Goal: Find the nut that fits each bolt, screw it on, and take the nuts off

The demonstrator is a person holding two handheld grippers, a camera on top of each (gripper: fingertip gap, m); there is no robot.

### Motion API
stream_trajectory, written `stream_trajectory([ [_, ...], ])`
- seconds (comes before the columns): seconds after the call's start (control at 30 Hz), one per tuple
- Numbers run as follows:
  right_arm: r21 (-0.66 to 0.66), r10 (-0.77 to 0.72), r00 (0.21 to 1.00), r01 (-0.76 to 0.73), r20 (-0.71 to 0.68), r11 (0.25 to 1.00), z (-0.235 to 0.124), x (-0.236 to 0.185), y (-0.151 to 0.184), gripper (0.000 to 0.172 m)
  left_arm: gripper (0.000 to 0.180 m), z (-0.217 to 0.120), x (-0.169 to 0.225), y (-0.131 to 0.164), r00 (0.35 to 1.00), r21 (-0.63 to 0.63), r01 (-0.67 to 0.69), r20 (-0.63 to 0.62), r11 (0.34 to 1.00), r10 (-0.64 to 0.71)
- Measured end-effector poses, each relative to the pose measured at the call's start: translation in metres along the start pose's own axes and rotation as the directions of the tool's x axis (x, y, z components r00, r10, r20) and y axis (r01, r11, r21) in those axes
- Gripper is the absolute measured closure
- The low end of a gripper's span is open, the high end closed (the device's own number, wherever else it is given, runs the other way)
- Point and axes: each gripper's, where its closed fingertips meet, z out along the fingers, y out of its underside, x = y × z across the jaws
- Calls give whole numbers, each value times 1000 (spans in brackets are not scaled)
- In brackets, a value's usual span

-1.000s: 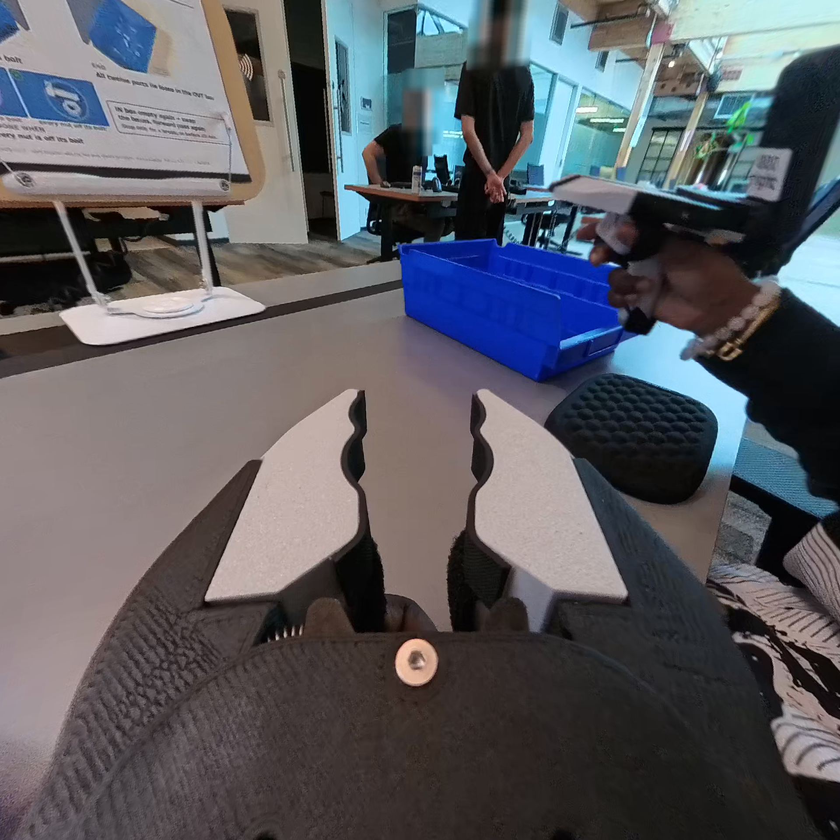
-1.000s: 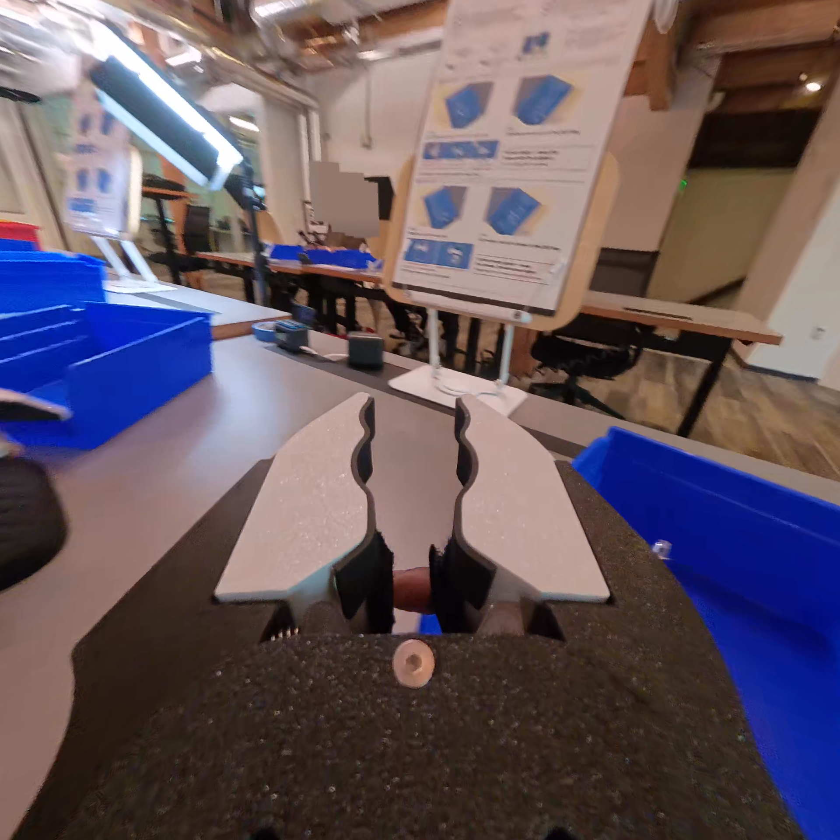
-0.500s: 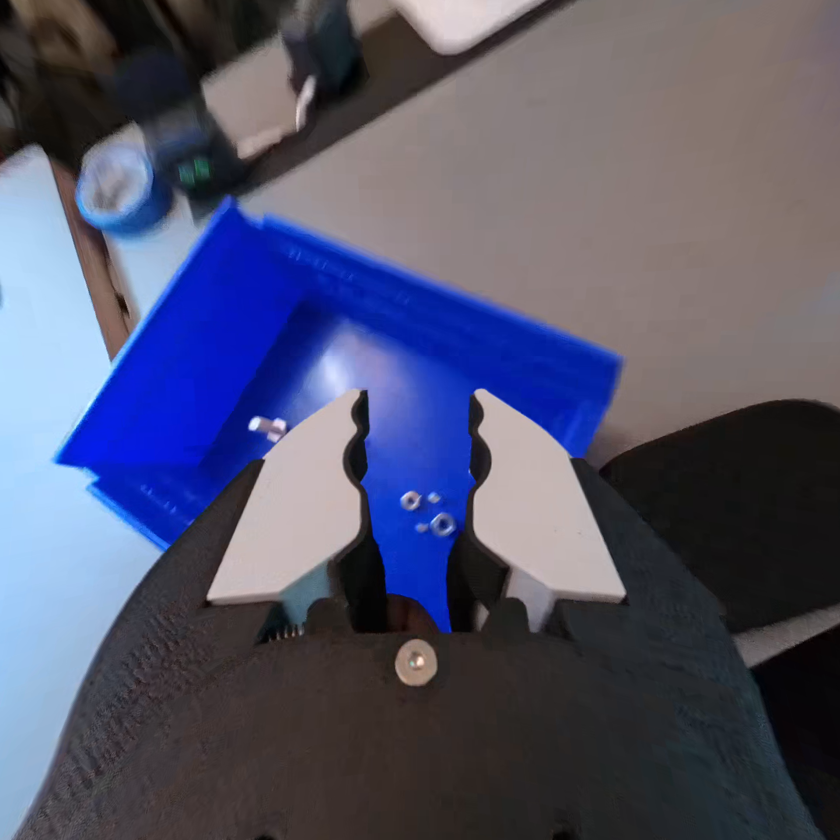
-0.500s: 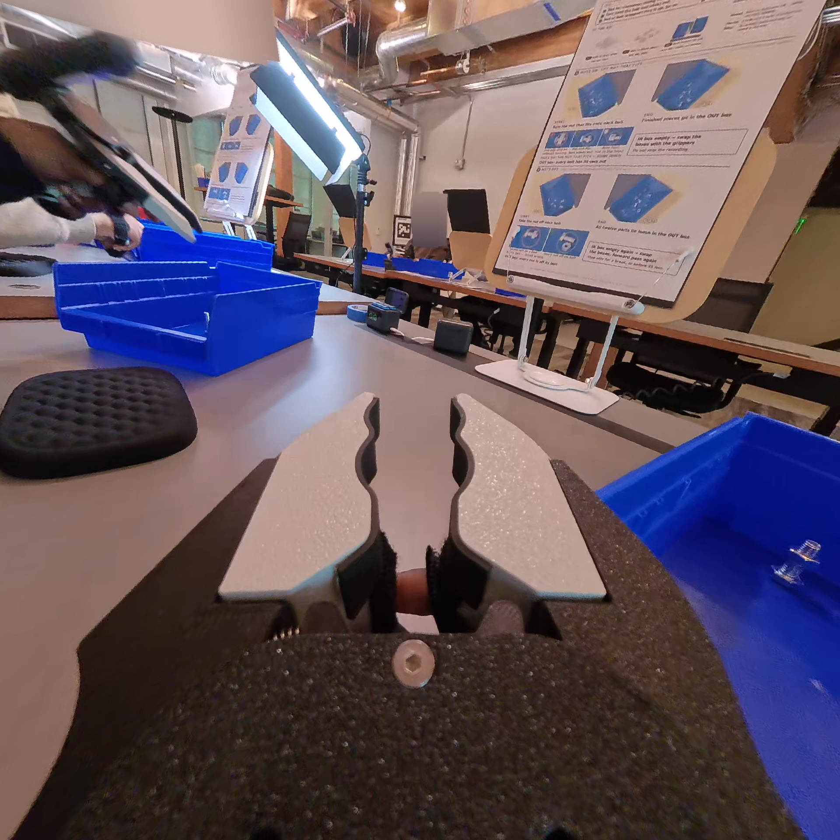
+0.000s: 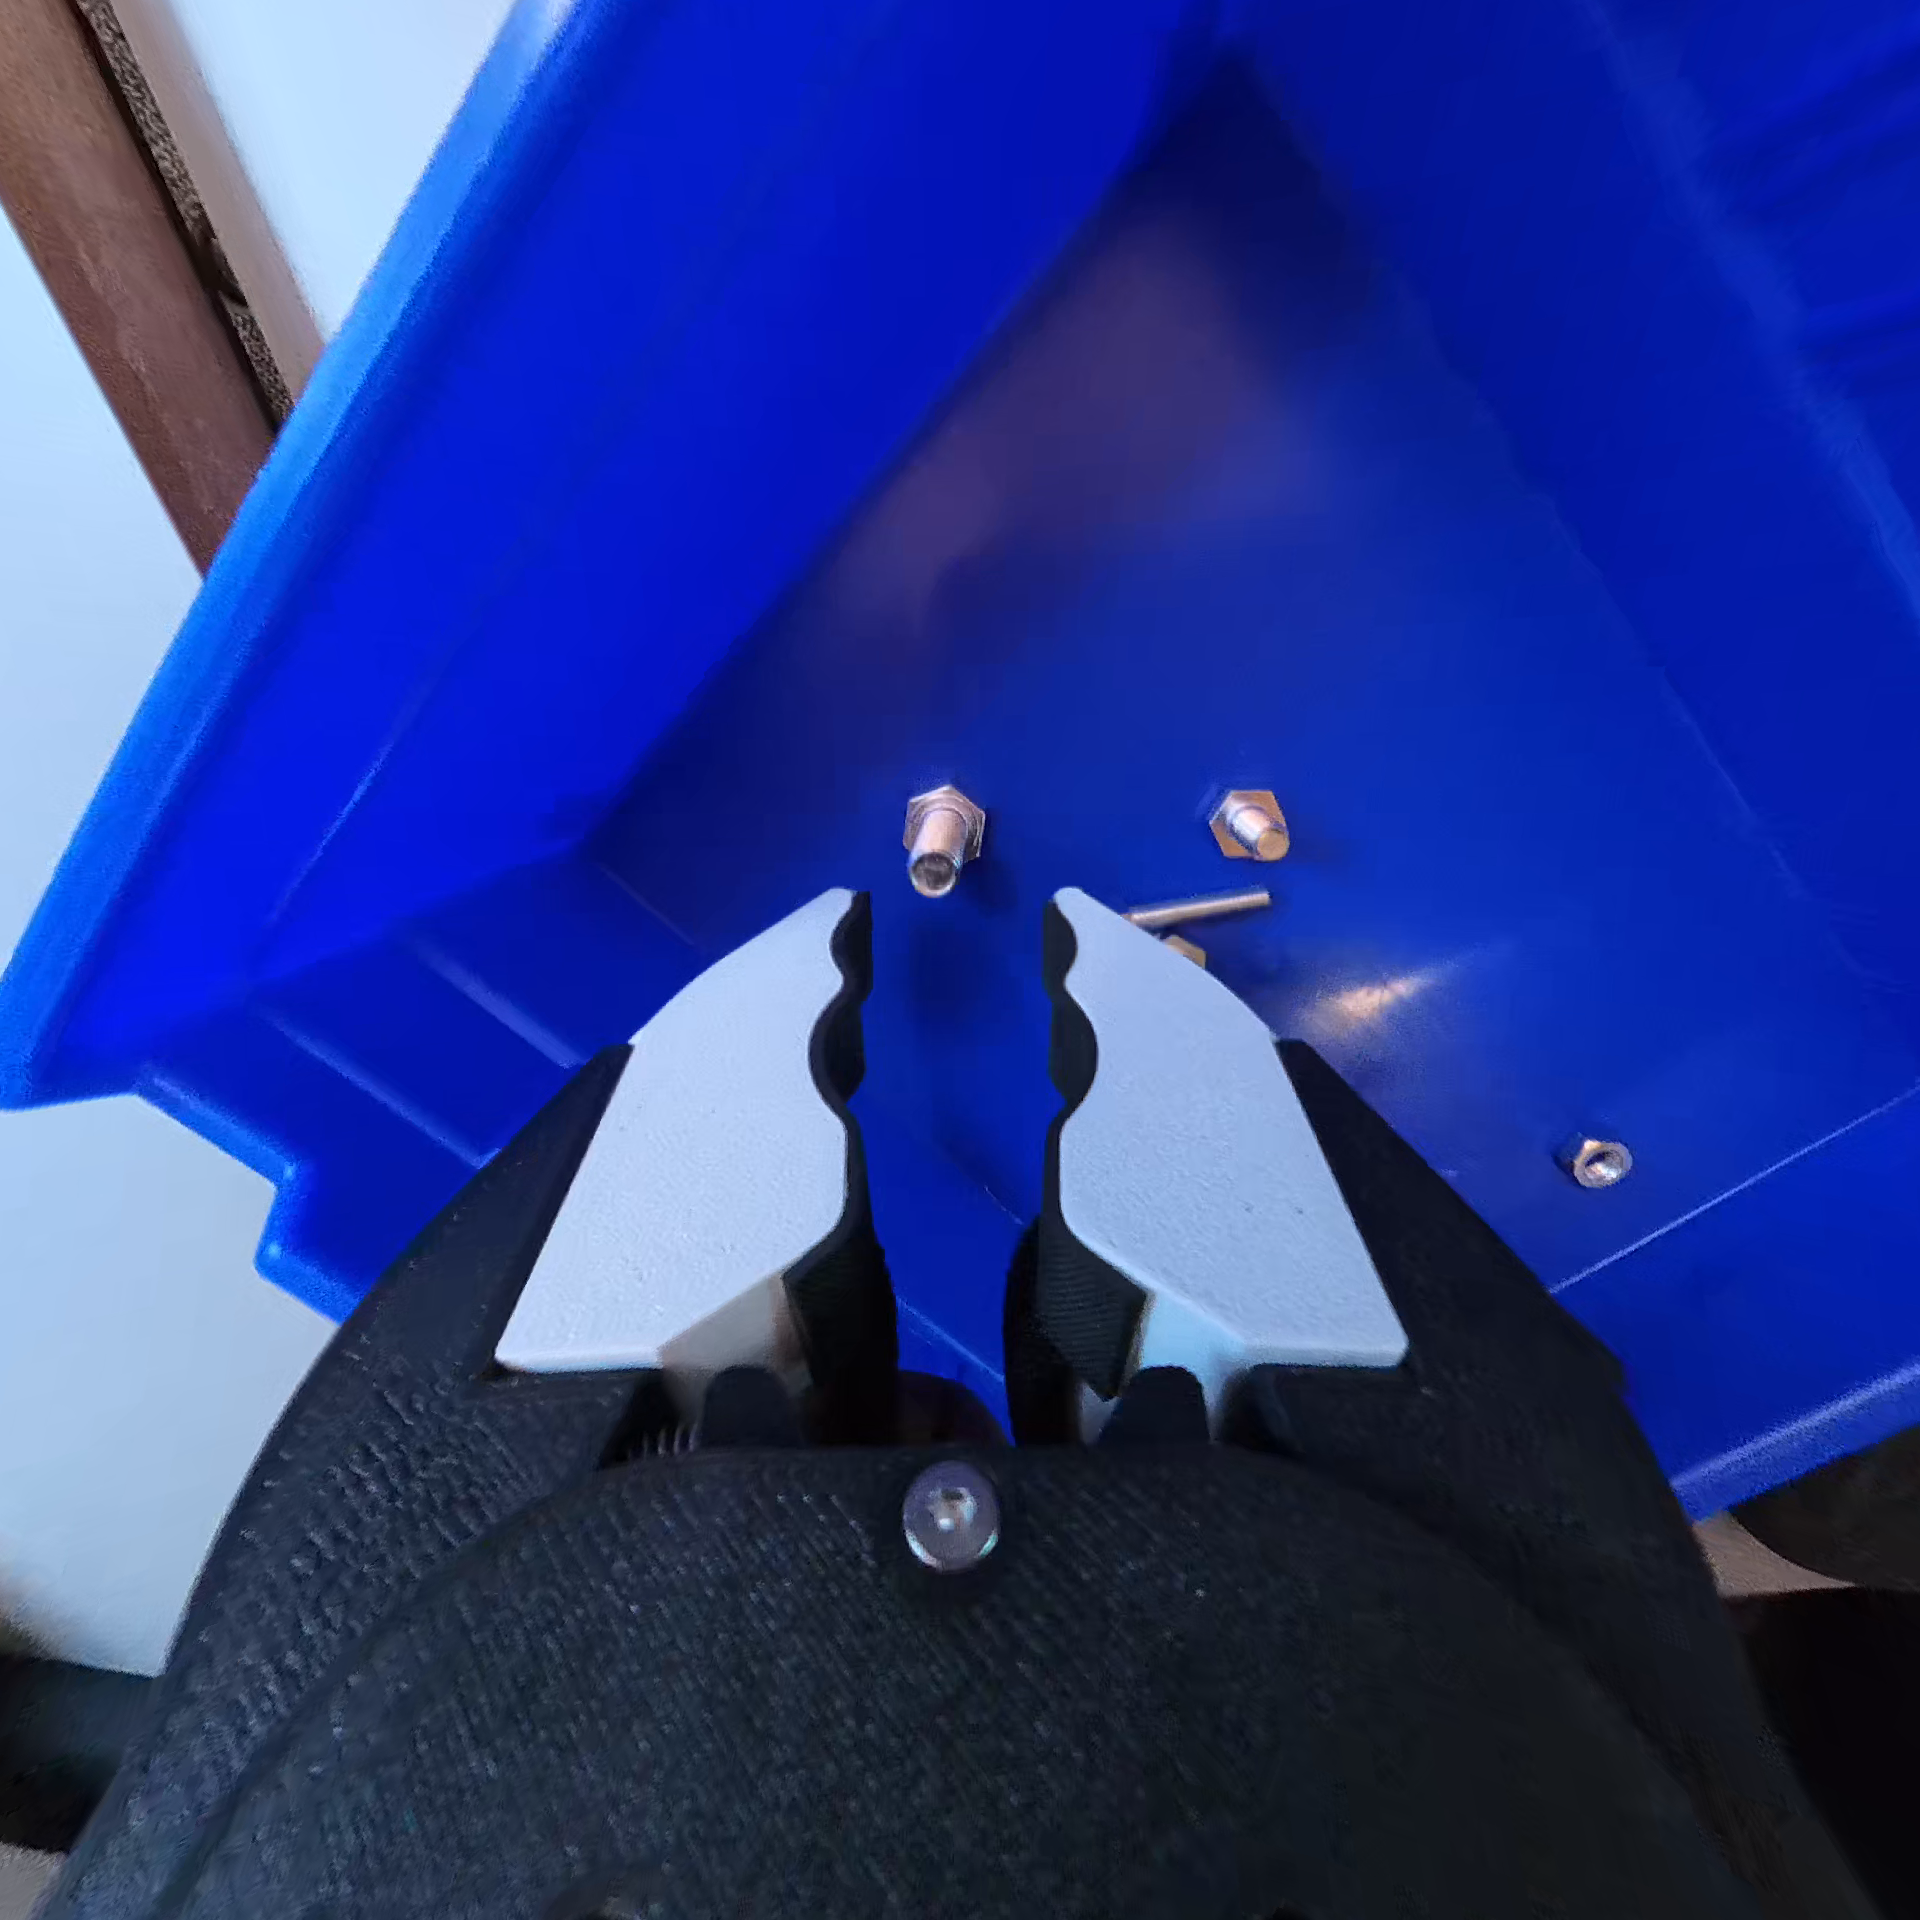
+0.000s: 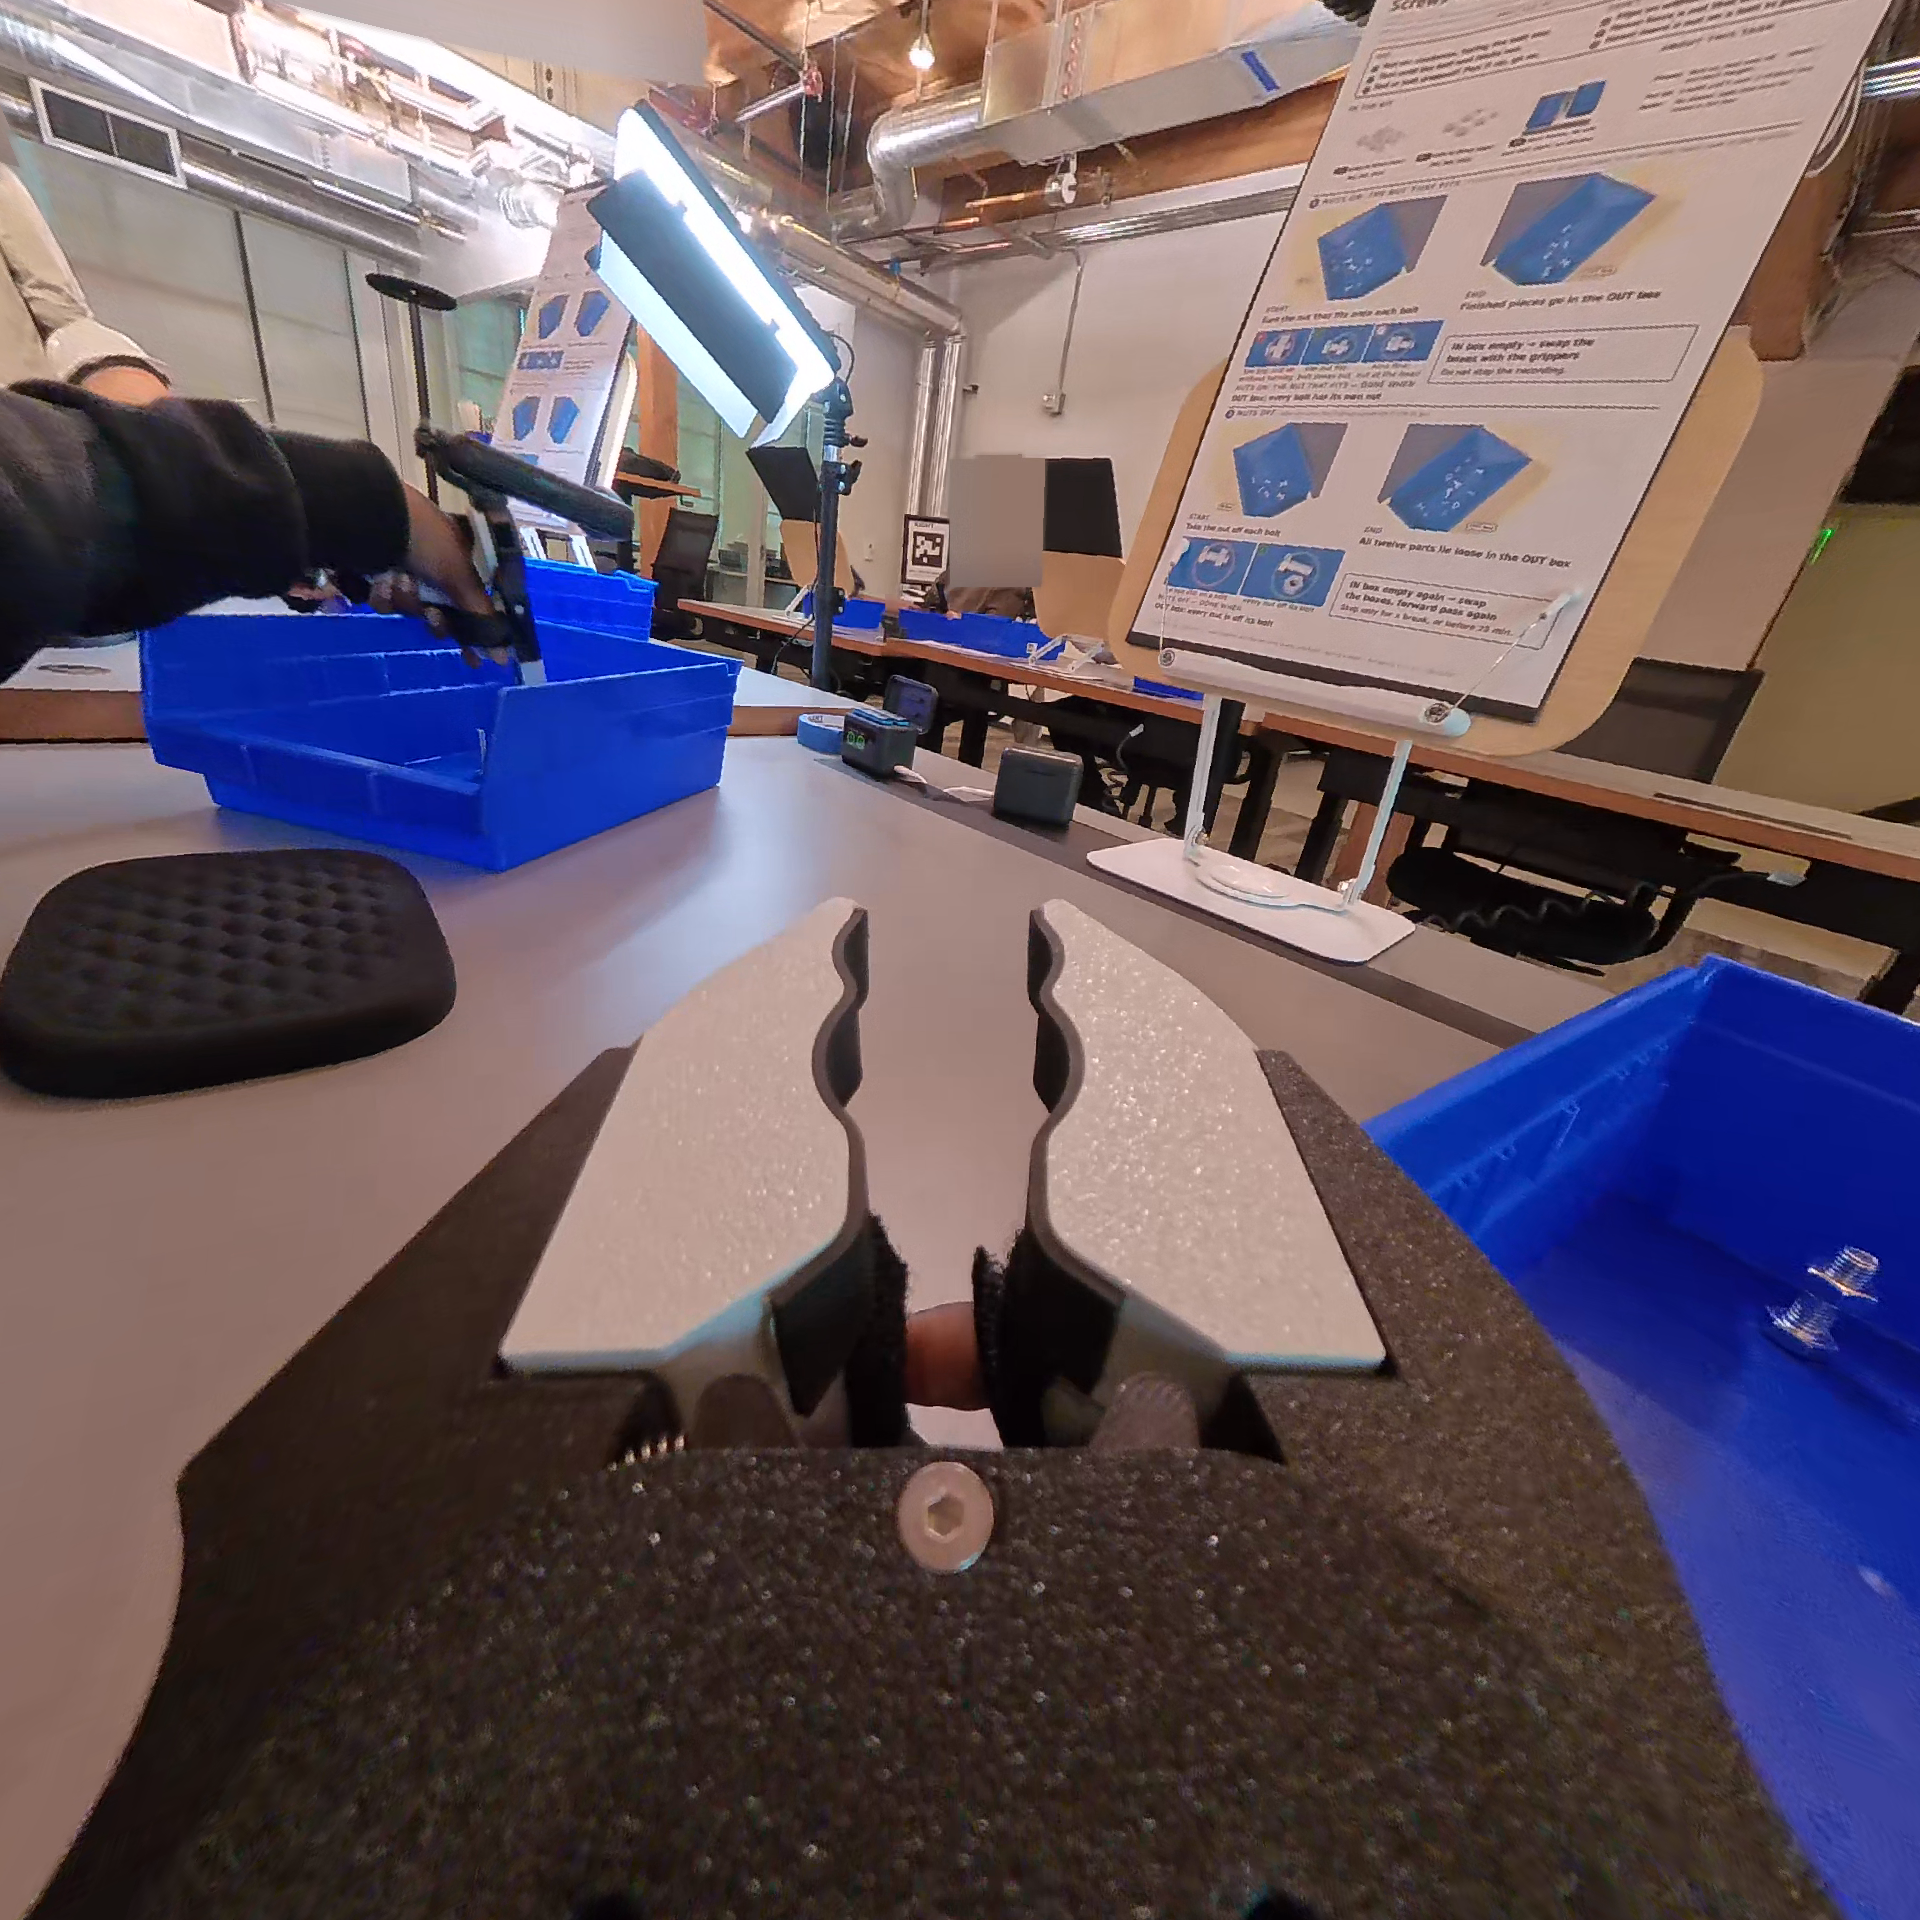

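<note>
Left gripper [image 5: 956, 904] is down inside the far blue bin [image 5: 520, 520], fingers spread with a clear gap and nothing between them, only blue floor showing through. Just past the tips stands a bolt [image 5: 940, 847] on its head, shank pointing up, close to the left fingertip [image 5: 831, 914] but not touching it. A second upright bolt [image 5: 1252, 826] sits to its right, a thin one [image 5: 1200, 906] lies flat and partly tucked behind the right finger, and a lone nut [image 5: 1600, 1161] rests well off to the right near the bin wall. From the other side, that same gripper shows dipping into the bin, held by a hand [image 6: 436, 582] in a dark sleeve. Right gripper [image 6: 945, 920] hovers over the grey table [image 6: 623, 935], fingers parted, bare, touching nothing. Beside it on the right, a near blue bin [image 6: 1558, 1122] holds two more bolts [image 6: 1823, 1299]. A black dimpled pad [image 6: 218, 961] lies on the table between the two bins.
</note>
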Motion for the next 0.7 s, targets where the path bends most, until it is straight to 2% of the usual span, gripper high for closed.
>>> stream_trajectory([
  [0.17,1,3,1000,-3,-3,1000,0,1,0,142,153,6,-3,-5,1000,7,15,1,1000,-15],
  [0.27,-1,-4,1000,4,-4,1000,1,0,0,142,170,8,-5,-2,1000,-14,6,4,1000,-6],
  [0.3,0,-5,1000,5,-5,1000,1,0,0,142,170,8,-5,-3,1000,-5,1,10,1000,-1],
  [0.47,-3,2,1000,-2,-6,1000,1,1,1,142,170,-17,10,-8,997,39,-77,13,996,77],
  [0.6,-6,-4,1000,4,-2,1000,2,0,2,142,171,-71,65,-20,964,142,-263,-2,954,266],
  [0.7,-10,-11,1000,11,1,1000,3,-1,3,142,171,-107,138,-26,883,236,-453,-13,860,468],
])
